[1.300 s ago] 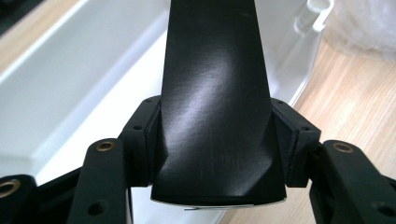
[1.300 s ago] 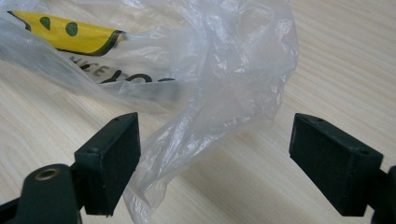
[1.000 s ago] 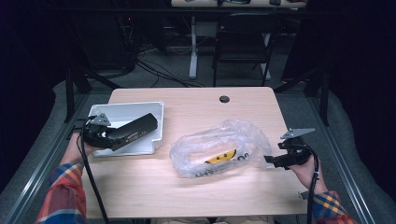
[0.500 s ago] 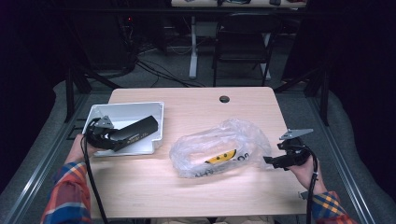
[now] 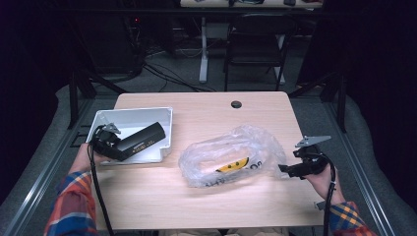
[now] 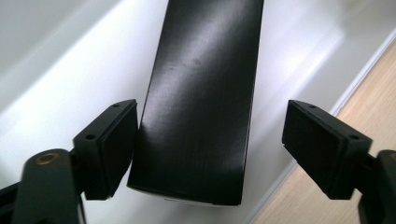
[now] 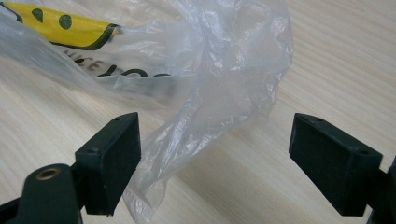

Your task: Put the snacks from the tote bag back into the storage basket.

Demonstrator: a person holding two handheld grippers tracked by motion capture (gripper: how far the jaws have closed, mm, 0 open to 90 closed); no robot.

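Observation:
A long black box (image 5: 142, 139) lies slanted in the white tray (image 5: 133, 115) at the table's left. My left gripper (image 5: 115, 147) is at the box's near end. In the left gripper view the gripper (image 6: 217, 140) is open around the box (image 6: 205, 93): one pad (image 6: 109, 149) sits against its side and the other stands well apart. A crumpled clear plastic bag (image 5: 231, 155) with yellow and black print lies mid-table. My right gripper (image 5: 287, 169) is at its right edge. In the right gripper view the gripper (image 7: 219, 154) is open, with a loose fold of the bag (image 7: 219, 93) between the jaws.
A small black round disc (image 5: 236, 104) sits near the far edge of the wooden table (image 5: 196, 201). Beyond the table stand a dark chair (image 5: 258, 44) and cables on the floor. The person's plaid sleeves come in from the bottom corners.
The black box and the left gripper have dropped very slightly into the tray. The right gripper and the bag have stayed where they were.

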